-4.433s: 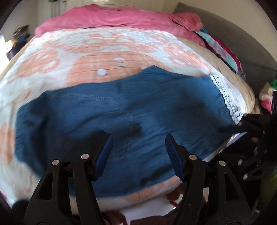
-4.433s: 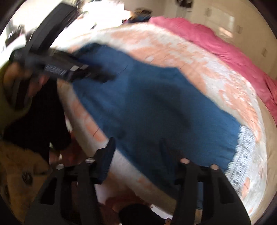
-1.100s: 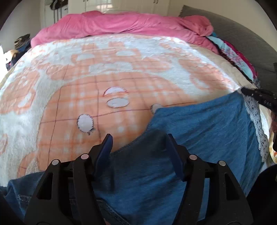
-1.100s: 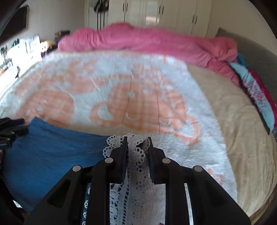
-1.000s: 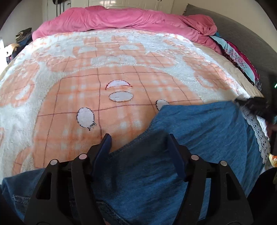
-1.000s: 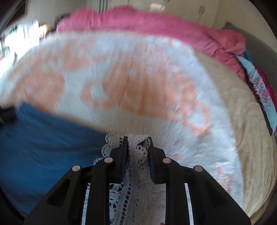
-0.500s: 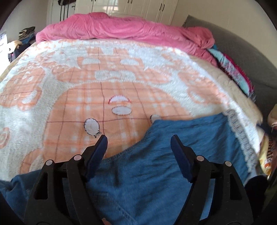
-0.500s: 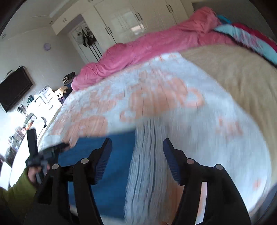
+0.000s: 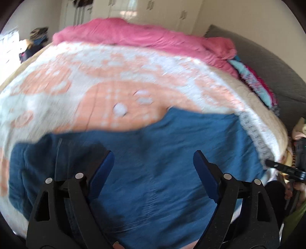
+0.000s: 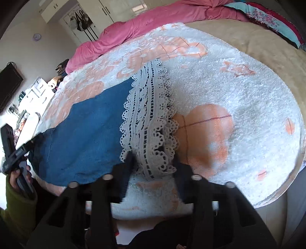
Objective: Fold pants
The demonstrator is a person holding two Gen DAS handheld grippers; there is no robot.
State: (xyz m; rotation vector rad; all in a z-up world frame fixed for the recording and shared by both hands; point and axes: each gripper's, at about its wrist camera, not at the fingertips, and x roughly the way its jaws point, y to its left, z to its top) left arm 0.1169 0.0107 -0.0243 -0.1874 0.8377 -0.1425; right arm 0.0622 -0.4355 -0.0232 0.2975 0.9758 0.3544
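On the fuzzy orange-and-white blanket [image 10: 239, 99] our blue denim pants with white lace hems [image 10: 89, 130] lie sideways, hems right. Left gripper [image 9: 153, 164] has just been opening, empty above them; right gripper [image 10: 153, 159] closing around the lace, grip unclear.

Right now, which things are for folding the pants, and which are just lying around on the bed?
For the job:
- blue pants with lace hem
- left gripper, open above them
- right gripper, jaws just closing at the hem

Just lying about:
- pink duvet
- orange-and-white blanket
- patterned cloth
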